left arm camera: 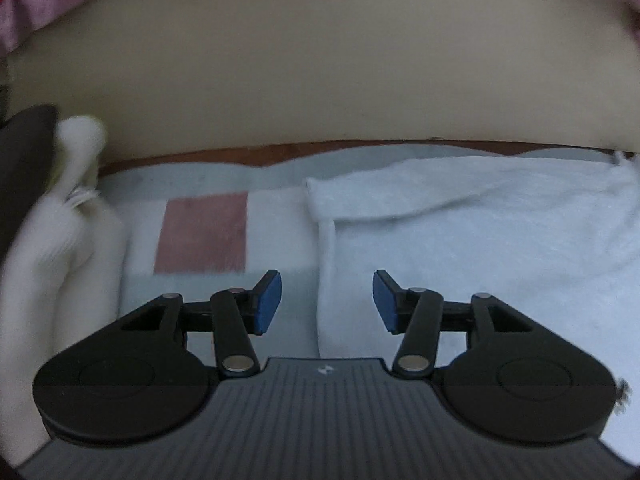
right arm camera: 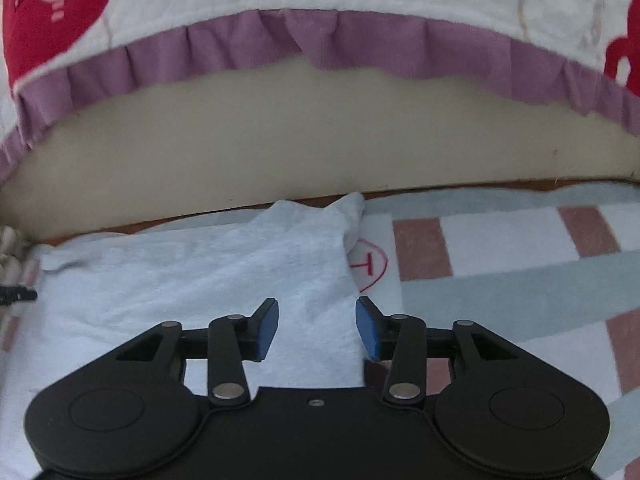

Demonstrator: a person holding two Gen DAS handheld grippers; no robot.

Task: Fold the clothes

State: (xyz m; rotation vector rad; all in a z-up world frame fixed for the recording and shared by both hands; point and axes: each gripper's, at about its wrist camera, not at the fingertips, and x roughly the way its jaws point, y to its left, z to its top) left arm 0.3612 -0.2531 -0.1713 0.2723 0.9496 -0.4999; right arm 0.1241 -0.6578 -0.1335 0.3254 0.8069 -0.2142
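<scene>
- The garment (right arm camera: 208,276), pale blue, lies flat on a checked cloth (right arm camera: 520,264) that covers the surface, its far edge close to the back rim by the beige wall (right arm camera: 280,152).
- The left tongs (left arm camera: 327,302) stand apart, nothing between the blue pads; they hang above the garment's (left arm camera: 480,240) left edge, where a strip is turned over near the top.
- The right tongs (right arm camera: 317,328) also stand apart and empty, over the garment's right edge, near a red mark (right arm camera: 370,266) drawn on the cloth.
- Risk: a pinch at either edge could take the checked cloth along with the garment, since the two lie flush; the whole cover would then drag.
- Risk: the far right corner (right arm camera: 352,208) is bunched up. A fold made over it would likely trap a lump and leave a crooked edge.
- Risk: the turned strip on the left could double under if lifted carelessly, so the sides would not match.
- Risk: a white bundle (left arm camera: 68,216) sits just beside the left edge; a wide sweep could snag it.
- Risk: if the two tongs grip at unequal depth, the fold line will probably skew.
- The left view is blurred, so how the near hem lies I cannot tell.
</scene>
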